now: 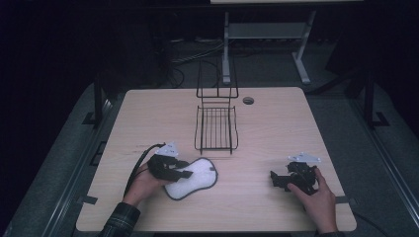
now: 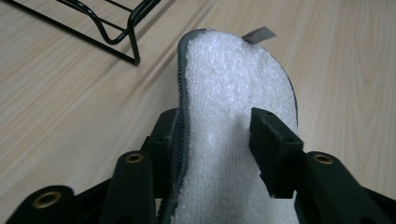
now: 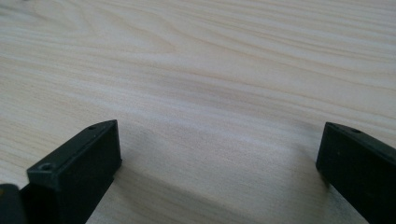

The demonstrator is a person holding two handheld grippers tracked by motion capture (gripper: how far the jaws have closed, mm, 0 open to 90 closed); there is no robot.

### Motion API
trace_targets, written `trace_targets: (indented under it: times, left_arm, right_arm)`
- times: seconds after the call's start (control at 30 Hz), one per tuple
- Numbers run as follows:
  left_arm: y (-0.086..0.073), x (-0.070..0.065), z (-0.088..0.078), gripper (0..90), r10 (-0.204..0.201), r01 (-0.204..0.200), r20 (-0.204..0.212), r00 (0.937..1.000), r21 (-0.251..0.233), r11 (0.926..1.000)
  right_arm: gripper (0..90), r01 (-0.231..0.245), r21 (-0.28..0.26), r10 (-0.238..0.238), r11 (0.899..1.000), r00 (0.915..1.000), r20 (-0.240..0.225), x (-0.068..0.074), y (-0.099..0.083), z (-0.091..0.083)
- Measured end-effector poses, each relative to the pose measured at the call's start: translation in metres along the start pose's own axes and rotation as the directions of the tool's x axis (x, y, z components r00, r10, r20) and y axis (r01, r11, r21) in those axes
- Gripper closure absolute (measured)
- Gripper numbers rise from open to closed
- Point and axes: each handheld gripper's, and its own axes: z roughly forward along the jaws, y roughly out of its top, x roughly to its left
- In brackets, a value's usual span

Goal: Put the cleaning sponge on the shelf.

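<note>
A white fleecy pad [image 1: 198,178] with a grey stitched edge lies at the table's front left. My left gripper [image 1: 184,173] is shut on its near end. In the left gripper view the pad [image 2: 229,79] runs up between the two black jaws, its left edge bent upward, and a small grey tab sticks out at its far tip. My left gripper [image 2: 212,123] has one jaw on each side of the pad. My right gripper [image 1: 274,178] rests at the front right, held by a hand. In its own view the right gripper [image 3: 219,135] stands open over bare wood.
A black wire rack [image 1: 216,129] stands at the middle back of the wooden table [image 1: 281,128], and its corner [image 2: 116,32] lies just beyond the pad. A round cable hole [image 1: 248,100] sits near the back edge. A metal frame stands on the floor behind.
</note>
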Motion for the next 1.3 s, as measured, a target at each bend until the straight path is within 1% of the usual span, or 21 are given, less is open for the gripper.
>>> trace_targets:
  times: [0.13,0.3,0.53,0.73,0.93,1.07,1.23,1.3]
  left_arm:
    - [0.000,0.001,-0.005,63.3,-0.018,0.018,0.011,0.9998,-0.028,0.9995]
    - [0.001,0.003,-0.010,68.5,-0.037,0.039,0.034,0.9987,-0.042,0.9984]
    - [0.003,0.003,-0.017,75.6,-0.066,0.071,0.066,0.9957,-0.082,0.9941]
    - [0.005,0.002,-0.021,78.9,-0.083,0.091,0.085,0.9930,-0.094,0.9915]
    - [0.007,0.001,-0.026,82.7,-0.103,0.115,0.104,0.9892,-0.120,0.9860]
    - [0.008,0.000,-0.028,84.3,-0.112,0.126,0.118,0.9866,-0.120,0.9846]
    - [0.010,-0.002,-0.030,85.1,-0.115,0.129,0.114,0.9868,-0.123,0.9840]
    - [0.010,-0.003,-0.031,85.2,-0.120,0.134,0.117,0.9859,-0.121,0.9836]
  right_arm:
    - [0.0,0.001,0.000,-0.001,1.000,1.0000,0.000,0.000,0.000,0.000]
    - [0.0,0.001,0.000,-0.001,1.000,1.0000,0.000,0.000,0.000,0.000]
    - [0.0,0.001,0.000,-0.001,1.000,1.0000,0.000,0.000,0.000,0.000]
    - [0.0,0.000,0.000,0.000,1.000,1.0000,0.000,0.000,0.000,0.000]
    - [0.0,0.001,0.000,-0.001,1.000,1.0000,0.000,0.000,0.000,0.000]
    - [0.0,0.000,0.000,0.000,1.000,1.0000,0.000,0.000,0.000,0.000]
    - [0.0,0.000,0.000,0.000,1.000,1.0000,-0.001,0.000,0.000,0.000]
    - [0.0,0.000,0.000,0.000,1.000,1.0000,-0.001,0.000,0.000,0.000]
